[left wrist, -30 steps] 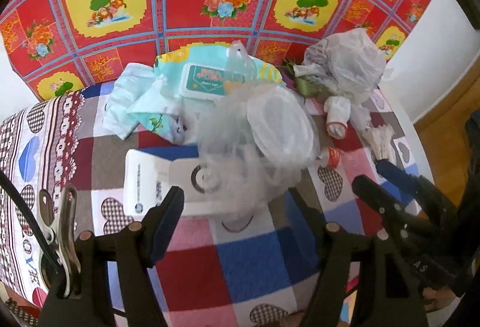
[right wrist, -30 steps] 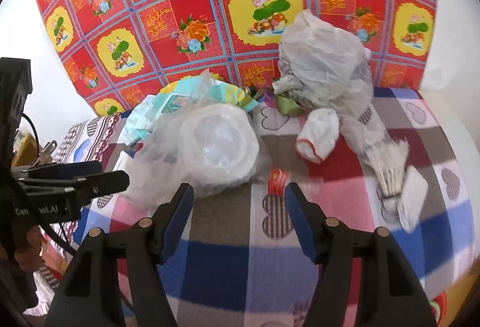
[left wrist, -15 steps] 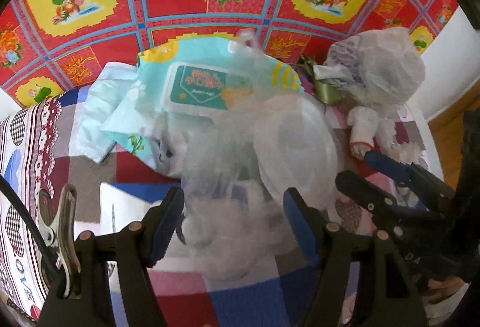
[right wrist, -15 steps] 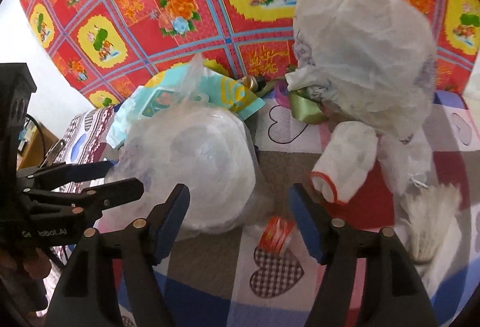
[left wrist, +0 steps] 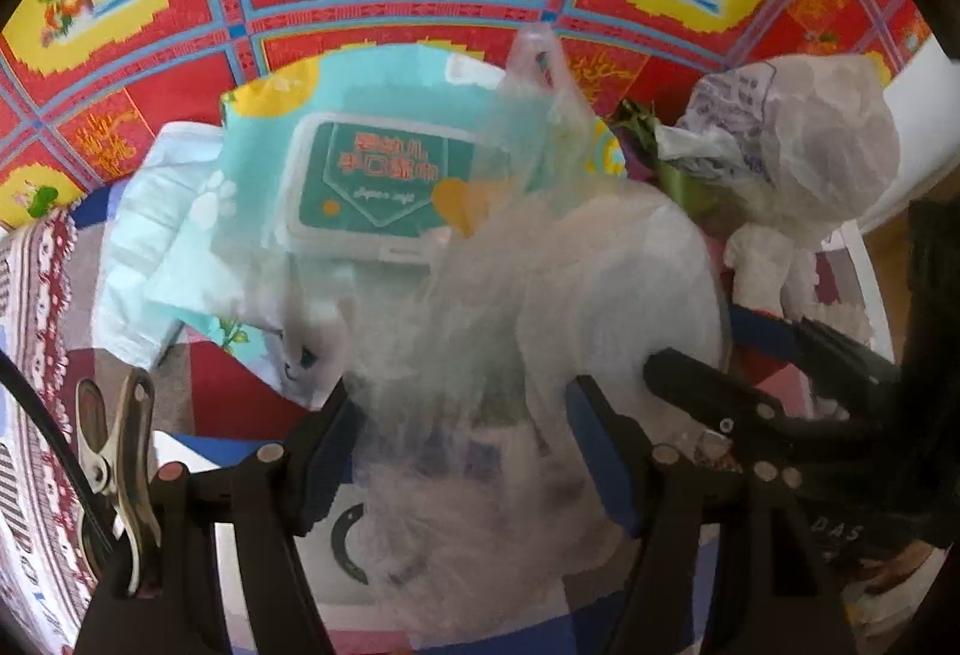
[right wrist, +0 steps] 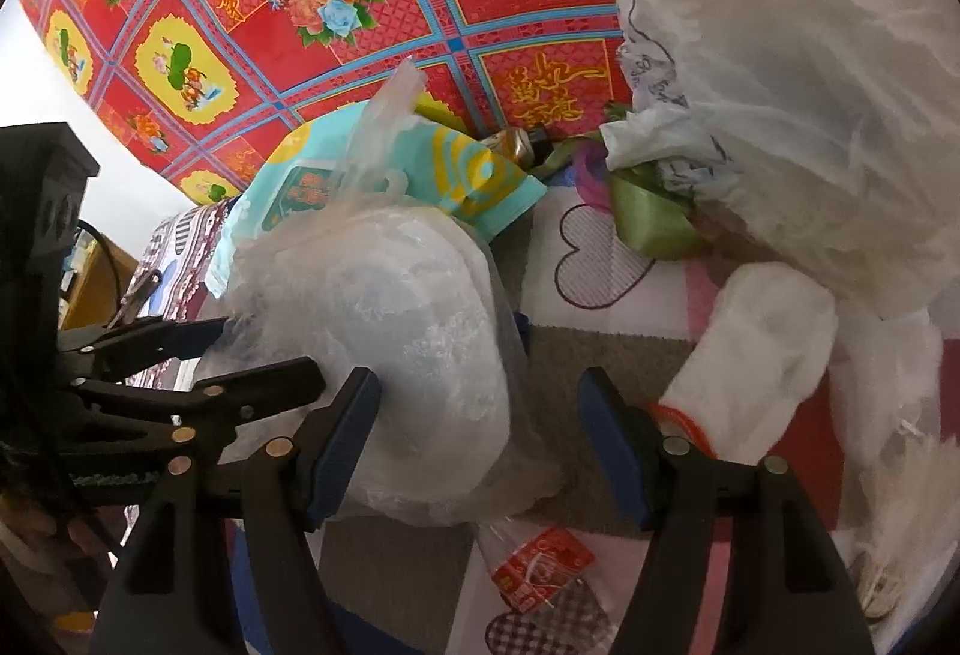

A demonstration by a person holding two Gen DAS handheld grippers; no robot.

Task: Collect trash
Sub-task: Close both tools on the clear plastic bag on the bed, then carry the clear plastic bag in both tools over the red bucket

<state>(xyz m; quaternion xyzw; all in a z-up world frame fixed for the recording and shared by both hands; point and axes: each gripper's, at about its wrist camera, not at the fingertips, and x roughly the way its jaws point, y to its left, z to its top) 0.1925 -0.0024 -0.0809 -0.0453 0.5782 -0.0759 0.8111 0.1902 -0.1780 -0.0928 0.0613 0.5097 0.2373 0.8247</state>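
1. Left view: left gripper, released, is straddling the clear bag, now closer than before; wipes pack lettering is blurring
2. Right view: right gripper, released, is nearing the bag; red wrapper print is unreadable

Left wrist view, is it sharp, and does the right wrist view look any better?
Left wrist view: clear plastic bag smeared by motion blur, teal wipes pack soft, edges fisheye-bent. Right wrist view: crisper, bright glare on the white crumpled bag.
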